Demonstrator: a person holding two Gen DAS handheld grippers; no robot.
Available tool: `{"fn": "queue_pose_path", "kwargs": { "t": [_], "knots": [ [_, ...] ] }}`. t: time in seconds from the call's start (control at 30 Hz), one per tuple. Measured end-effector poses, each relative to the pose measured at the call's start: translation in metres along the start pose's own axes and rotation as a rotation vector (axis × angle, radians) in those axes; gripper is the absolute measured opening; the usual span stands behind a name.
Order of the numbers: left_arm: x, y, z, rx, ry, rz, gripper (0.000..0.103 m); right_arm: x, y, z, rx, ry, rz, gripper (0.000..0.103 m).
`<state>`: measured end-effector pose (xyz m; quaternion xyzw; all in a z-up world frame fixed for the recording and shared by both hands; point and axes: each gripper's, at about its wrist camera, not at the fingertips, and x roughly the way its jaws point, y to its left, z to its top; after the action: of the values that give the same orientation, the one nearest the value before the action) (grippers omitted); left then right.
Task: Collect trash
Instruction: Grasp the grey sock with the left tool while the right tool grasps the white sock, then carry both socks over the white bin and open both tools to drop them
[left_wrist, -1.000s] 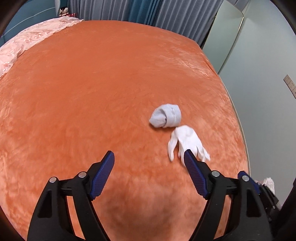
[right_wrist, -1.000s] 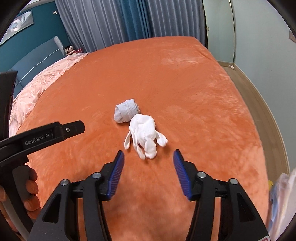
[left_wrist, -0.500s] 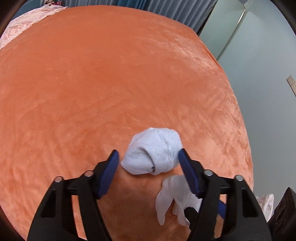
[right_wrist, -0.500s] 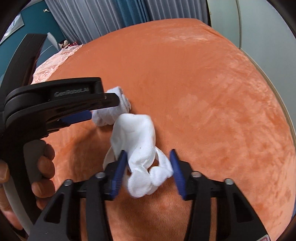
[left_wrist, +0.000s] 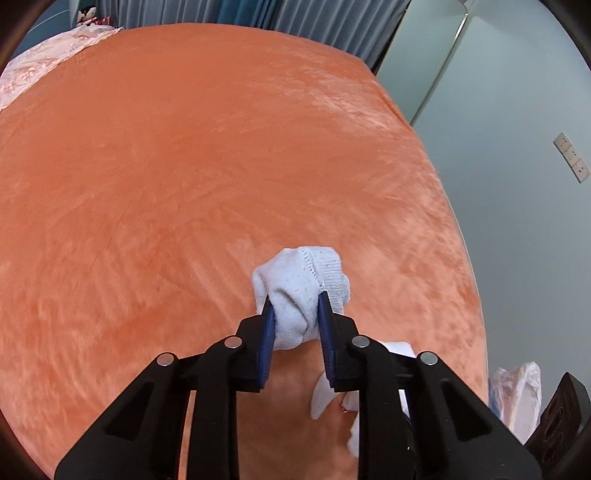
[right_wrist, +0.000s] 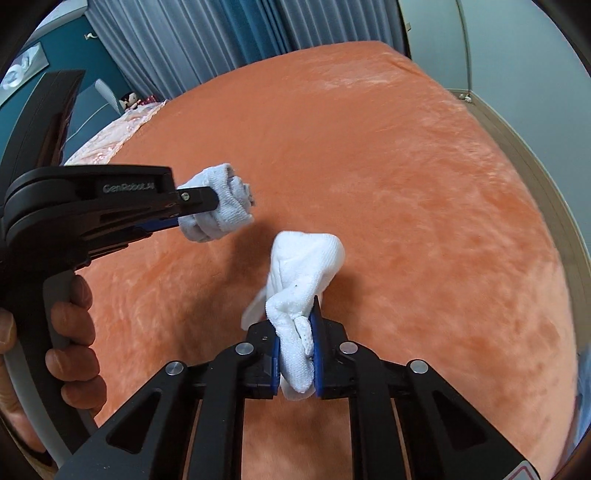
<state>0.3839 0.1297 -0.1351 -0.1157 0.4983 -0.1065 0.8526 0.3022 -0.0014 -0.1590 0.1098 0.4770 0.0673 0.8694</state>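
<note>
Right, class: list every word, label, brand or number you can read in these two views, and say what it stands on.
"GenRobot.AI": on the side of the left gripper, seen in the right wrist view.
Red-edged sticker at that view's bottom right corner: cut off, unreadable.
Left wrist view: no text.

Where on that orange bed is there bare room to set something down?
Nearly everywhere: the orange blanket lies bare from the pink bedding to the curtains. It is crowded only near the front edge, where both grippers are closing on the rolled sock and white glove.
</note>
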Motion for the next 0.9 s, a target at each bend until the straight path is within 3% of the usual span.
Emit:
{"fn": "queue_pose_path", "kwargs": {
  "t": [0.27,0.5,0.9],
  "knots": [
    [-0.07,-0.052,-0.04,0.047,-0.034,-0.023,0.021,-0.097,-0.035,-0.017,0.045,-0.093,-0.03,0.012],
    [-0.124,-0.122,-0.079,0.125,-0.066,-0.068,0.021,-0.187,-0.067,-0.031,0.074,-0.205,-0.07,0.012],
    [-0.17,-0.217,-0.136,0.219,-0.084,-0.153,0.021,-0.288,-0.125,-0.064,0.143,-0.331,-0.143,0.012]
  ]
}}
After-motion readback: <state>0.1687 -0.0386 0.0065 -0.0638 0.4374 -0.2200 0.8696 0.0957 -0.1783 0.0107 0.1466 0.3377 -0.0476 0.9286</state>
